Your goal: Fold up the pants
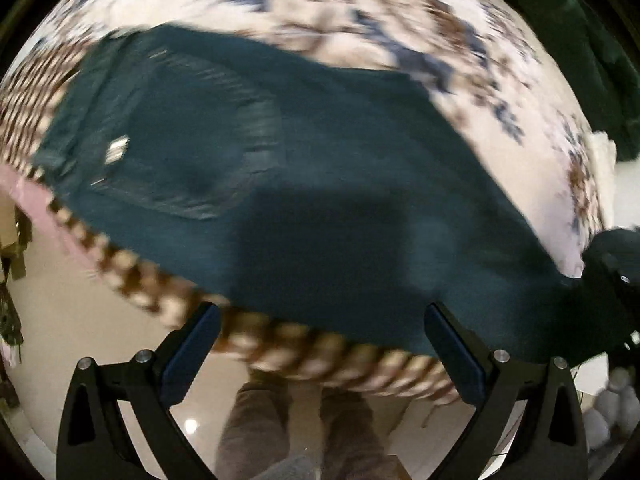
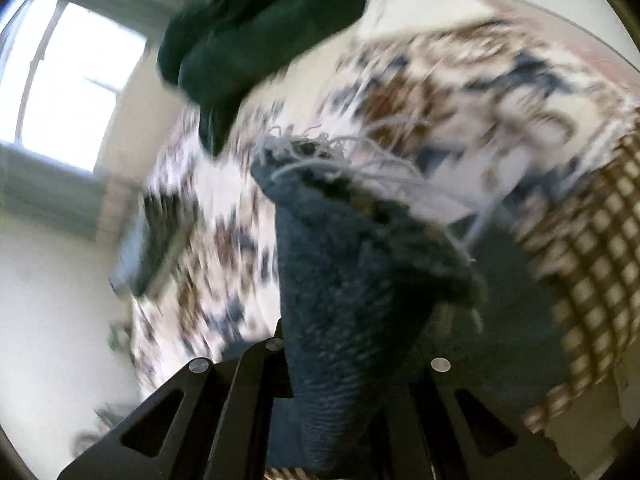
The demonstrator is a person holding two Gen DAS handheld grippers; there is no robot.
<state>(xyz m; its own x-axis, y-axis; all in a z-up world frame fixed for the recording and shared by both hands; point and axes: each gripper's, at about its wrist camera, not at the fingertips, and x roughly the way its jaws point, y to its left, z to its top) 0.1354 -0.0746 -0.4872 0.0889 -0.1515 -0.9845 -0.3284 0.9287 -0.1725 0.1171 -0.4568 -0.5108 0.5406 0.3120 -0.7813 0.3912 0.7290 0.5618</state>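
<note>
The right gripper is clamped on a frayed hem of the dark denim pants, the cloth bunched up between its closed jaws with white threads trailing from the edge. The left gripper stands wide apart and holds nothing, poised above the near edge of the bed. Below it show the person's legs on a pale glossy floor. The pants lie spread across the bed's floral cover, back pocket up. Further off, a dark green cloth lies on the bed, and a bright window beyond.
</note>
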